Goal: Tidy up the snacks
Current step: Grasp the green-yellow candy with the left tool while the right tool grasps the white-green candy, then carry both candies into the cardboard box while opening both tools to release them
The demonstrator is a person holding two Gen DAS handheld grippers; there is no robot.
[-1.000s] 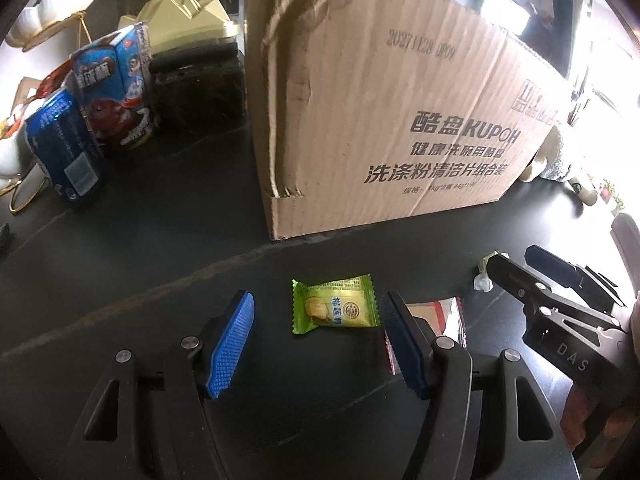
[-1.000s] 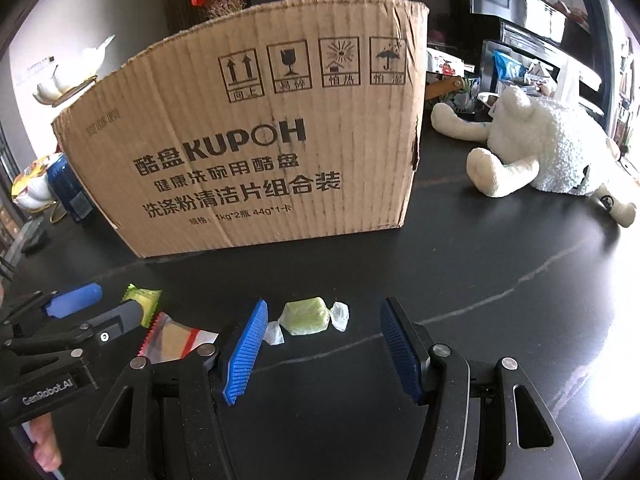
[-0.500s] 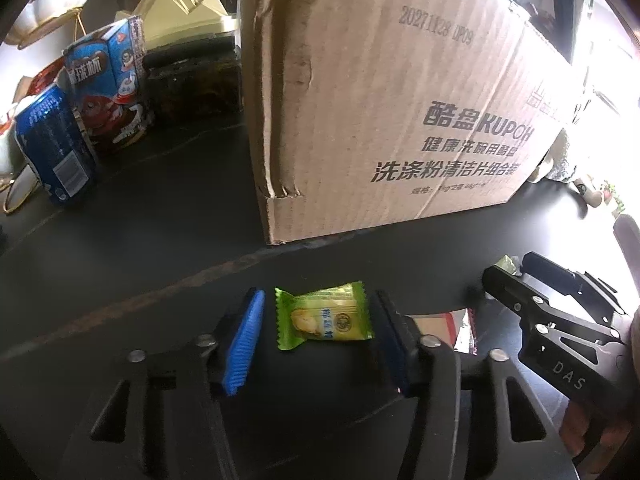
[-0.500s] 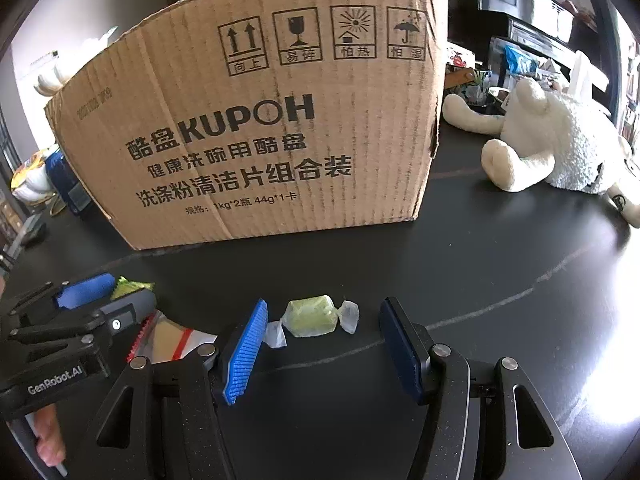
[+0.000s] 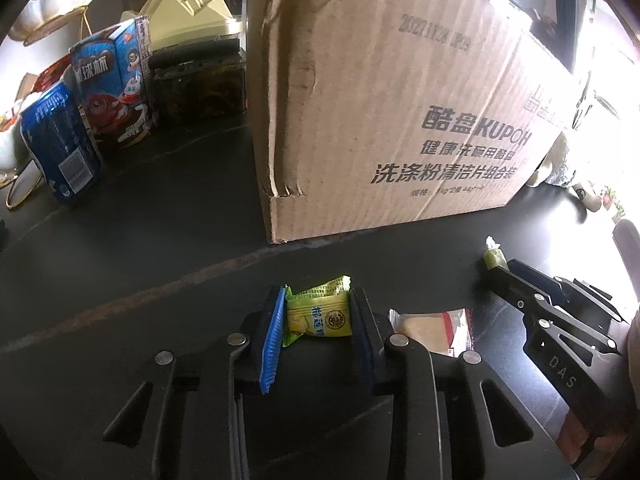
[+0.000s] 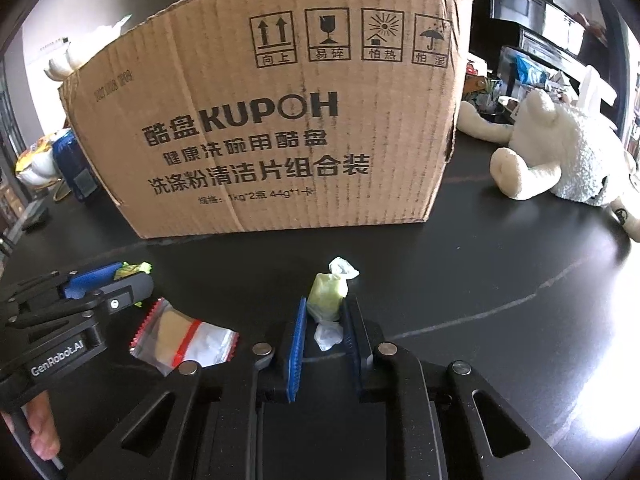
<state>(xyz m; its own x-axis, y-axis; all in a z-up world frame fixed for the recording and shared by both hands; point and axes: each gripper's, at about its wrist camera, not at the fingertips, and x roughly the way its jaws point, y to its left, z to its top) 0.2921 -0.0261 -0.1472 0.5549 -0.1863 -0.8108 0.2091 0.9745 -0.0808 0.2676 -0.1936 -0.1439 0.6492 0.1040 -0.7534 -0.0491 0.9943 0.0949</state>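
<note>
L gripper [image 5: 318, 316] is clamping the green packet [image 5: 320, 314] at lower centre of the left view; blue pads are pressing both short edges, so the packet is buckling slightly between them. Grip across the width is likely chosen because the flat wrapper offers no other purchase.

R gripper [image 6: 322, 320] is pinching the candy [image 6: 326, 292] at centre of the right view. Pads are bearing on the body; twisted ends are sticking out above and below, prob. to avoid slipping on loose film.

Red-striped pouch [image 6: 184, 338] is lying loose on the desk [image 6: 480, 280], lower left of the right view, between both grippers, not yet gripped.

Box [image 6: 272, 120] is standing upright behind, filling upper centre; presumably the drop point, opening not visible. Judgement: both loads are secured, lift toward box comes next.
</note>
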